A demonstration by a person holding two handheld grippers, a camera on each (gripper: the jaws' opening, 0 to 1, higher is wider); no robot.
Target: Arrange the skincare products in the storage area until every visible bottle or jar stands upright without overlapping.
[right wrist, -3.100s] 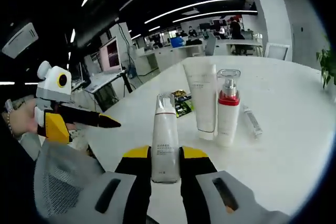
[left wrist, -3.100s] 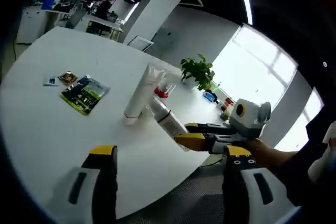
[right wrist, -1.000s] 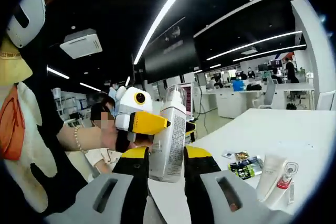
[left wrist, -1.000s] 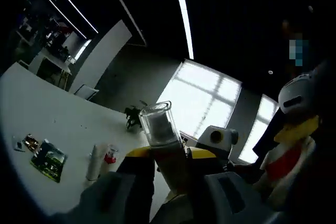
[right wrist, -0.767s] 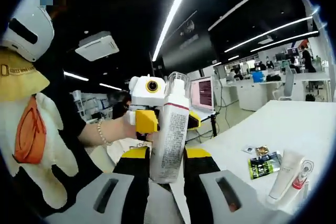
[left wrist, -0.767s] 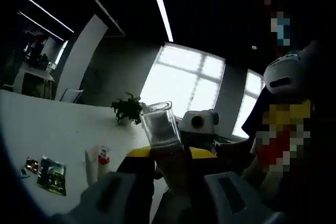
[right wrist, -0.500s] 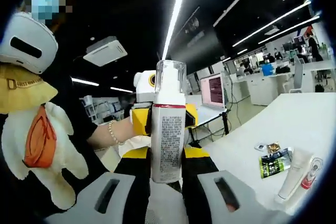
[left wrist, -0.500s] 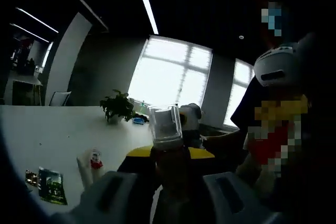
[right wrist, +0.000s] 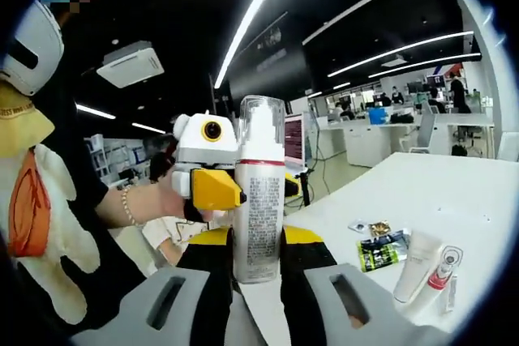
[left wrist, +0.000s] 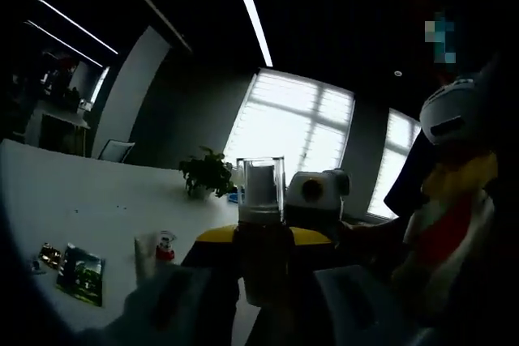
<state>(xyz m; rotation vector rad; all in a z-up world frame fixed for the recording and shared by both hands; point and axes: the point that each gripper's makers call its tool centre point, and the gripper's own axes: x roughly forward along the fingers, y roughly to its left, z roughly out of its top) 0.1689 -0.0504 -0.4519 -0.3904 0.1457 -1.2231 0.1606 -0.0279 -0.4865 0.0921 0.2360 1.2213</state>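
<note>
Both grippers' fingers (right wrist: 217, 261) gripping bottle (right wrist: 258, 200)

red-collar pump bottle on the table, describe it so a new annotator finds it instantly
Start at the big white round table. Near its edge, past the dark green sachet, two products stand upright and close together. The taller, plain one is the white tube; the pump bottle beside it is shorter, with a clear cap over a red collar.
</note>
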